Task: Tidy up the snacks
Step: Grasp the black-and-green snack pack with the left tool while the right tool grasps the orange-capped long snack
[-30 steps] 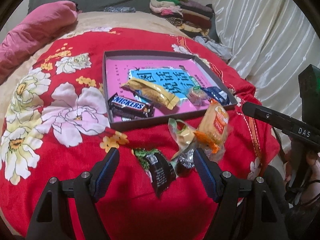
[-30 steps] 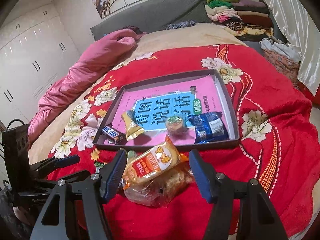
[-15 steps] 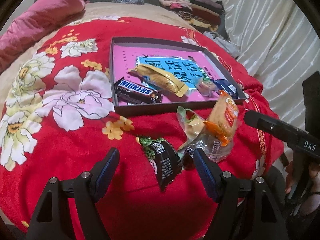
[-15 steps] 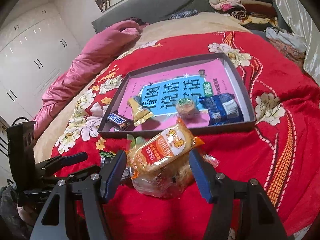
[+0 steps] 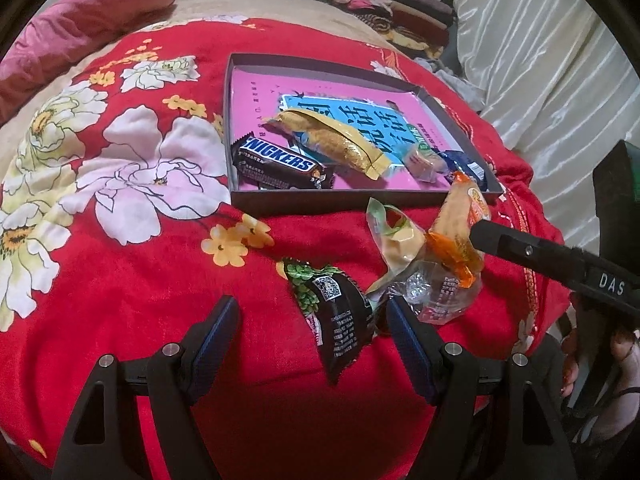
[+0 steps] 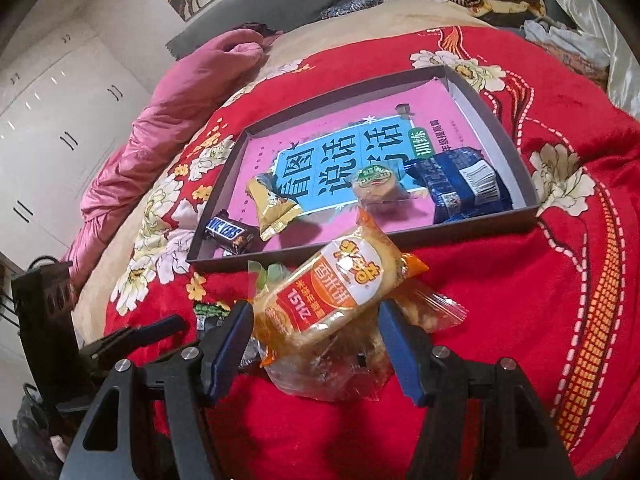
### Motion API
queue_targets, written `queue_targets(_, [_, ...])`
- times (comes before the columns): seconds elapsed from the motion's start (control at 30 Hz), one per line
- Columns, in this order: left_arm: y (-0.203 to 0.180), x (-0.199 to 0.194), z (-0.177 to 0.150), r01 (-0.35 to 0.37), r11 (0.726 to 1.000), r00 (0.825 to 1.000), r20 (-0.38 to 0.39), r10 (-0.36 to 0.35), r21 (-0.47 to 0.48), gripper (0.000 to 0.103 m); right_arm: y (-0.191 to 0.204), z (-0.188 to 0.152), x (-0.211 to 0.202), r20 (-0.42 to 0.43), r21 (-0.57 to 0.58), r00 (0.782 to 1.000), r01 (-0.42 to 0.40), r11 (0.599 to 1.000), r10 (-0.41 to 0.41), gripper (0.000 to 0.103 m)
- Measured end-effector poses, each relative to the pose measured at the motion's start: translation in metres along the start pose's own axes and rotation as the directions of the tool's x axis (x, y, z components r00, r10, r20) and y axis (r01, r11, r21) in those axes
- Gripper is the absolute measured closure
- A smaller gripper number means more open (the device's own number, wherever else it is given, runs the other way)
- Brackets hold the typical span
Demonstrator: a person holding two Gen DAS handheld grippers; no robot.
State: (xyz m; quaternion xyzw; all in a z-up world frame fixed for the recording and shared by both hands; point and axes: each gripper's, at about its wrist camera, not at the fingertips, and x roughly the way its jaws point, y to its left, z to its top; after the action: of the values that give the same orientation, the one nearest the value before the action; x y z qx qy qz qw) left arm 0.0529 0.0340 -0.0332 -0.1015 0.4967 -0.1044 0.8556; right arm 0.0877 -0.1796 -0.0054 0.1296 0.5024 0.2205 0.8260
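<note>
The right gripper (image 6: 316, 344) holds an orange rice cracker pack (image 6: 340, 292) between its jaws, just near the tray (image 6: 400, 236). The left gripper (image 5: 312, 332) stands wide around a black snack packet (image 5: 340, 320) on the bed.

light: even indoor, source unclear | glare: mild on wrappers | edges: fisheye-warped, dark vignette
</note>
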Motion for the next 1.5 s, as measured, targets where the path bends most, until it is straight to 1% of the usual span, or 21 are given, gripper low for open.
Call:
queue_targets(0.3, [0.003, 0.006, 0.000, -0.007, 1.000, 1.000, -0.006, 0.007, 0.000, 0.026, 0.003, 0.011, 0.013, 0.004, 0.038, 1.000, -0.028, 0.999, 0.027, 0.039])
queue_targets(0.5, [0.004, 0.009, 0.001, -0.007, 1.000, 1.000, -0.005, 0.007, -0.005, 0.026, 0.004, 0.015, 0.030, -0.011, 0.065, 0.999, -0.045, 0.997, 0.045, 0.039])
queue_targets(0.63, [0.005, 0.010, 0.002, -0.006, 1.000, 1.000, -0.005, 0.006, -0.008, 0.026, 0.005, 0.018, 0.038, -0.005, 0.079, 0.998, -0.066, 0.995, 0.067, 0.039])
queue_targets(0.67, [0.005, 0.011, 0.002, -0.006, 1.000, 1.000, -0.003, 0.006, -0.010, 0.026, 0.004, 0.019, 0.040, -0.004, 0.086, 0.997, -0.073, 0.994, 0.073, 0.039])
queue_targets(0.73, [0.006, 0.012, 0.002, -0.004, 1.000, 1.000, -0.001, 0.004, -0.019, 0.026, 0.001, 0.019, 0.043, -0.001, 0.106, 0.996, -0.085, 0.991, 0.085, 0.045])
queue_targets(0.8, [0.007, 0.013, 0.003, 0.000, 1.000, 1.000, 0.000, 0.000, -0.027, 0.028, -0.004, 0.019, 0.044, 0.005, 0.125, 0.996, -0.094, 0.988, 0.094, 0.049])
queue_targets(0.83, [0.008, 0.012, 0.003, 0.012, 0.999, 1.000, 0.004, -0.011, -0.035, 0.032, -0.007, 0.019, 0.044, 0.011, 0.136, 0.995, -0.100, 0.986, 0.099, 0.054])
queue_targets(0.93, [0.008, 0.013, 0.004, 0.034, 0.998, 0.999, 0.002, -0.034, -0.044, 0.039, -0.017, 0.019, 0.042, 0.029, 0.168, 0.991, -0.131, 0.977, 0.128, 0.060])
queue_targets(1.0, [0.006, 0.014, 0.003, 0.049, 0.998, 0.999, -0.005, -0.049, -0.042, 0.046, -0.021, 0.020, 0.041, 0.039, 0.178, 0.989, -0.145, 0.973, 0.141, 0.063])
queue_targets(1.07, [0.003, 0.016, 0.002, 0.080, 0.996, 0.997, -0.019, -0.081, -0.042, 0.059, -0.024, 0.020, 0.038, 0.054, 0.184, 0.986, -0.168, 0.968, 0.161, 0.064])
queue_targets(1.1, [0.002, 0.018, 0.001, 0.096, 0.994, 0.995, -0.027, -0.097, -0.045, 0.061, -0.026, 0.020, 0.037, 0.064, 0.190, 0.982, -0.186, 0.964, 0.177, 0.065])
queue_targets(1.2, [0.000, 0.026, 0.001, 0.108, 0.993, 0.993, -0.052, -0.111, -0.050, 0.063, -0.028, 0.019, 0.031, 0.075, 0.186, 0.981, -0.190, 0.964, 0.179, 0.067])
queue_targets(1.37, [0.002, 0.030, 0.002, 0.123, 0.990, 0.990, -0.060, -0.127, -0.062, 0.065, -0.029, 0.018, 0.020, 0.103, 0.161, 0.979, -0.193, 0.968, 0.178, 0.068])
queue_targets(1.5, [0.003, 0.031, 0.001, 0.133, 0.989, 0.988, -0.063, -0.138, -0.069, 0.069, -0.028, 0.018, 0.016, 0.105, 0.136, 0.981, -0.178, 0.975, 0.165, 0.069])
